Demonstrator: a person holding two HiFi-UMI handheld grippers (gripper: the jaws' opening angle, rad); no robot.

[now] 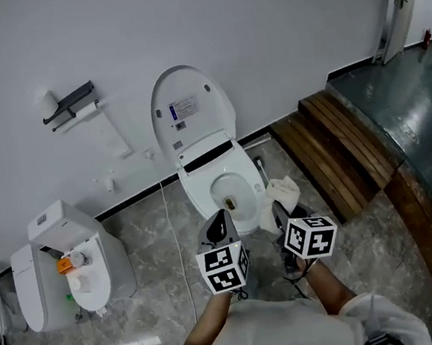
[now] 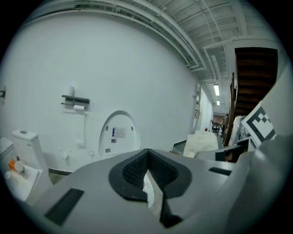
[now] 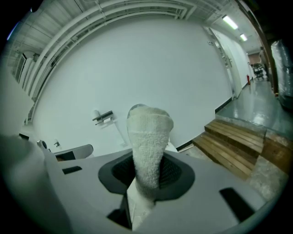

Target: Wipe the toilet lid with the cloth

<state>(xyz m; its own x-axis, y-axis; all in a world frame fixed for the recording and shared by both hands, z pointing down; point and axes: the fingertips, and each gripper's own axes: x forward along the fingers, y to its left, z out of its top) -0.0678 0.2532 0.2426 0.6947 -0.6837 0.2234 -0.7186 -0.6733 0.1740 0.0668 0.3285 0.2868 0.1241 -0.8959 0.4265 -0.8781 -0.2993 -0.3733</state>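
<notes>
The white toilet [image 1: 231,193] stands against the wall with its lid [image 1: 191,111] raised upright; the seat is down over the open bowl. My right gripper [image 1: 281,213] is shut on a white terry cloth [image 1: 284,194], held at the bowl's right side. In the right gripper view the cloth [image 3: 149,141] stands up out of the jaws and hides most of the lid. My left gripper [image 1: 221,216] is shut and holds nothing, just in front of the bowl's near rim. The left gripper view shows the lid [image 2: 118,135] straight ahead and the cloth [image 2: 201,142] to its right.
A second toilet [image 1: 69,260] with an orange item [image 1: 64,265] on it stands at the left. A paper holder [image 1: 71,104] hangs on the wall. Wooden steps [image 1: 340,150] and a dark raised floor [image 1: 397,102] lie to the right.
</notes>
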